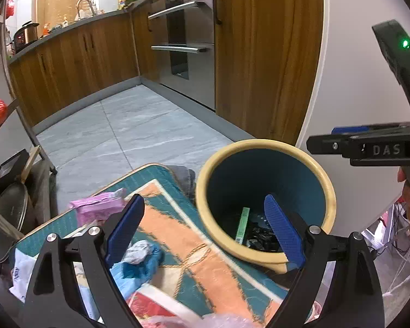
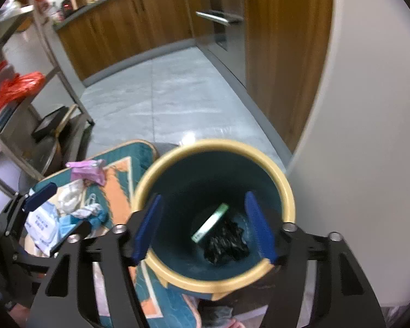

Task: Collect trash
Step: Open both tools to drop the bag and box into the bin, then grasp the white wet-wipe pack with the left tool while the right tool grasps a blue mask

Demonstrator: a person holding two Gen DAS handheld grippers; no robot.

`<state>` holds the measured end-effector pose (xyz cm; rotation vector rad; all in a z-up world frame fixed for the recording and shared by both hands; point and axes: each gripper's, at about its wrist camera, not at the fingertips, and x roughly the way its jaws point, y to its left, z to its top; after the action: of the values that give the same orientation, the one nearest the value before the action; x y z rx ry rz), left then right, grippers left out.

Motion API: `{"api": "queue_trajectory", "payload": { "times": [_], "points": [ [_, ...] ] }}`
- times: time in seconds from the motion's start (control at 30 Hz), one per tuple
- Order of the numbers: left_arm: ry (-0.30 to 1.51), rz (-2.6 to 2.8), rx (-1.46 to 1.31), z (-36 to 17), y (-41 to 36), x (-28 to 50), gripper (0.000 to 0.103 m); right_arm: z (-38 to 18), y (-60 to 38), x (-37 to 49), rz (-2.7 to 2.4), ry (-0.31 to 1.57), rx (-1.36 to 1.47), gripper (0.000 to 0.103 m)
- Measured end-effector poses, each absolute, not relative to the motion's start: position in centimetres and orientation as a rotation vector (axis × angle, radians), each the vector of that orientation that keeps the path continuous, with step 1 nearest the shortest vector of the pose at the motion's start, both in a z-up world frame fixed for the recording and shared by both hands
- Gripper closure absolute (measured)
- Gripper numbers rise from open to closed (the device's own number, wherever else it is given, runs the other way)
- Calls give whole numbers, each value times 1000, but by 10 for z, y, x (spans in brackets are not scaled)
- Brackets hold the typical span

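Two grippers hang over a patterned mat point(image 1: 194, 248) on the kitchen floor. The right gripper point(image 2: 205, 229) points down into a blue bin point(image 2: 213, 180) with a yellow rim, its blue fingers spread wide with nothing between them; below them, at the bottom of the bin, lie a green and white wrapper point(image 2: 210, 222) and a crumpled black bag point(image 2: 227, 243). The left gripper point(image 1: 205, 232) is also wide and empty, with its right finger over the bin's mouth and its left finger over the mat. Just under that left finger lies a crumpled blue and white wad point(image 1: 139, 259), and beyond its tip a pink packet point(image 1: 95, 209). A white wipes pack point(image 2: 42, 225) lies near the left gripper's outer side.
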<state>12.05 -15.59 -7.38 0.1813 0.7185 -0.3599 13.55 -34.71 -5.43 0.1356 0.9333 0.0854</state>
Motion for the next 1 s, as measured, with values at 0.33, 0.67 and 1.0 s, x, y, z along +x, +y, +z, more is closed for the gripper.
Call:
{"api": "queue_trajectory", "payload": {
  "times": [0.33,0.67,1.0],
  "points": [
    [689,-305,158,-59,-114,104,10,-18,-294,128,132,748,-4,8],
    [688,-225,162,-54,-61,93,8,-9,-257,139,149,690,74,7],
    [710,-122,141,-59,4,86,8,-22,-191,155,243,776,68,7]
  ]
}}
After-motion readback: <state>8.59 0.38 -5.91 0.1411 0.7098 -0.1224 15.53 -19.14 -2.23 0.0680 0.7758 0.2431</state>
